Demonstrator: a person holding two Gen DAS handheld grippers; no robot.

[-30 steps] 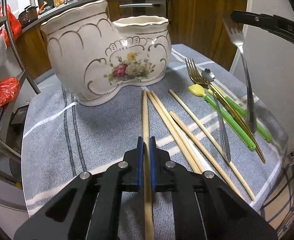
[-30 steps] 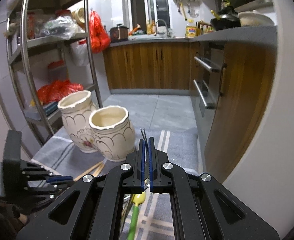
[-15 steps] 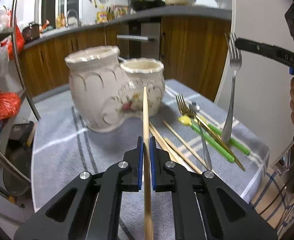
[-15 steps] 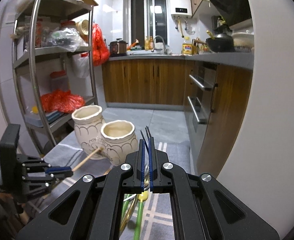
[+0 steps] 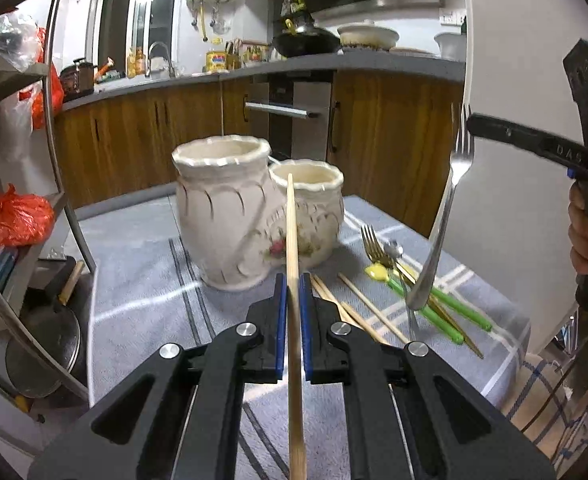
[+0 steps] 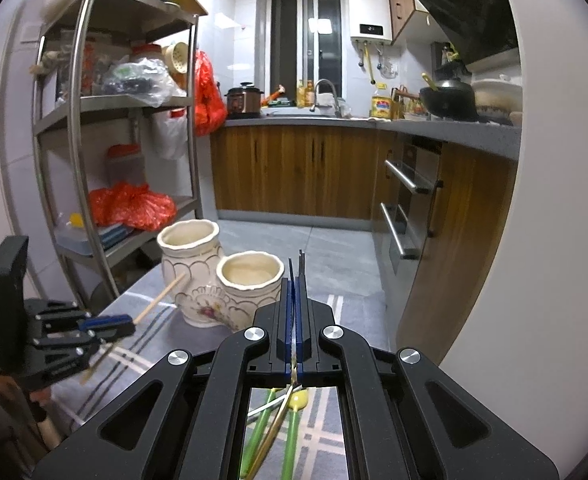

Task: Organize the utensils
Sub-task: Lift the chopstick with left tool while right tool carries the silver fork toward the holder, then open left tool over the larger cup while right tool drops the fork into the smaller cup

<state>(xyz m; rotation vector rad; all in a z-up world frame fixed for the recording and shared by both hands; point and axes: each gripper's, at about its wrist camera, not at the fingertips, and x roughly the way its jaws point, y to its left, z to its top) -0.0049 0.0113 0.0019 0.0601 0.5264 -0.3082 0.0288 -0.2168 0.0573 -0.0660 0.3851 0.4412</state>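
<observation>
Now both hands hold something up above the desk point(image 5: 141, 288). The left gripper point(image 5: 292, 292) is closed tight on a wooden chopstick point(image 5: 292, 240), and the right gripper point(image 6: 295, 292) is closed tight on a silver fork point(image 5: 446, 208).

The landmark is the white double vase point(image 5: 253, 216) with two cups joined side by side. It stands on the grey cloth at the far side of the desk. The chopstick points straight at the vase, and in the left wrist view its far tip sits in line with the rim of the smaller cup. Its long line runs from the gripper toward the vase, tilted a bit upward, so the tip is near the vase but not inside it yet.

The fork hangs to the right of the vase, well apart from it, prongs up and handle end down (it is almost upright). Under it, to the right of the vase, more chopsticks point(image 5: 358, 312), a gold fork point(image 5: 374, 244) and green-handled pieces point(image 5: 446, 316) lie flat on the cloth.

I think the left hand is nearer to the vase, so the chopstick likely goes in first. The stick would need to tip more upright, so its end can drop into a cup.
</observation>
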